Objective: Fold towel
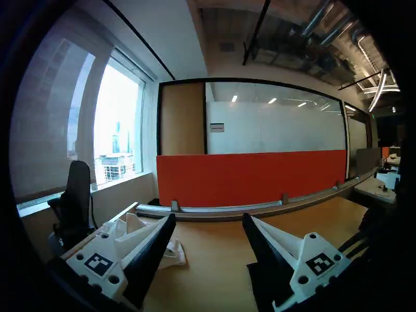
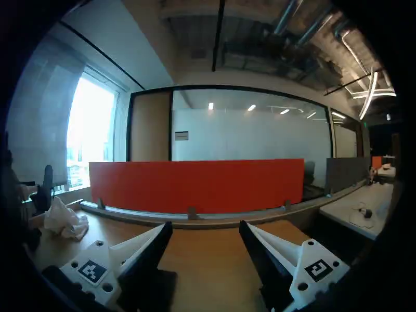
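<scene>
Your left tool point(image 1: 208, 218): fingers spread, empty, above the wooden counter point(image 1: 213, 265). Your right tool point(image 2: 205, 224): likewise spread, empty. White towel point(image 1: 125, 224): crumpled on the counter, partly behind the left tool's left-hand finger. Orange partition point(image 1: 249, 177): along the counter's far edge. Window point(image 1: 117, 135): beyond, leftward.

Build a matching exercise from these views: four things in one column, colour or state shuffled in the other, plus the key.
Things:
1. towel
2. divider panel
3. office chair
4. left hand-held gripper

Colour or state:
a. black, upright
b. open, nothing between its fingers
c. white, crumpled on the desk
d. orange-red, standing along the desk's far edge

Pairs: 1-c, 2-d, 3-a, 4-b
</scene>
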### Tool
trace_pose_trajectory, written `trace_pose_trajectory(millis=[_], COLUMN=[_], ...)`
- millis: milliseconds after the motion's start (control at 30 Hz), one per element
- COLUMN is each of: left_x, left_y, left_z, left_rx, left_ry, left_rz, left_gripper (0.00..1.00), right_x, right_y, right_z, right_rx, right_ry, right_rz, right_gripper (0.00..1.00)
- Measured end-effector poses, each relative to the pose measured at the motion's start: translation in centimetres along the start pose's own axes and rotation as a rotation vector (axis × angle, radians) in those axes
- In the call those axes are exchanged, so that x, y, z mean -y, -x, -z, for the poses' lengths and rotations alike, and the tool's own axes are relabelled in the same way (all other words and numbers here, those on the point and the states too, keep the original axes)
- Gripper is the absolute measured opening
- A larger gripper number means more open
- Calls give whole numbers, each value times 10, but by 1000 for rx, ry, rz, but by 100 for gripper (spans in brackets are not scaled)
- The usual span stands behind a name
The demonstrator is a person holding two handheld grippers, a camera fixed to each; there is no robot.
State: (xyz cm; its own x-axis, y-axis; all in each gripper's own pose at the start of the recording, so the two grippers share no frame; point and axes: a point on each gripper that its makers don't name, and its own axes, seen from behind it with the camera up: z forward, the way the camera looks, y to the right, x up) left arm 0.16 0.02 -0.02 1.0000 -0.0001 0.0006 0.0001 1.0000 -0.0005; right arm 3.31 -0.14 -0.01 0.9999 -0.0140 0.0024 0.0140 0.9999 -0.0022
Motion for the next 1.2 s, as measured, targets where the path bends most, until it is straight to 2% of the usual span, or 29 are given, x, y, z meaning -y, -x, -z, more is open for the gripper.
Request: trace_pose_trajectory(millis=[267, 467, 600, 867, 1200], left_x=[-8, -19, -29, -50, -65], left_y=[-9, -9, -6, 1, 21], left_z=[1, 1, 2, 7, 16], left_rx=[22, 48, 80, 145, 220], left_ry=[15, 54, 100, 223, 323], left_rz=[-11, -18, -27, -44, -96], left_gripper=[95, 95, 95, 95, 95], right_x=[3, 8, 15, 34, 53], right_y=[-13, -13, -15, -9, 8], right_z=[2, 2, 3, 10, 20], right_rx=[17, 46, 71, 130, 208], right_ry=[-9, -41, -77, -194, -295], right_rz=[2, 35, 58, 101, 163], right_gripper=[100, 100, 100, 100, 100])
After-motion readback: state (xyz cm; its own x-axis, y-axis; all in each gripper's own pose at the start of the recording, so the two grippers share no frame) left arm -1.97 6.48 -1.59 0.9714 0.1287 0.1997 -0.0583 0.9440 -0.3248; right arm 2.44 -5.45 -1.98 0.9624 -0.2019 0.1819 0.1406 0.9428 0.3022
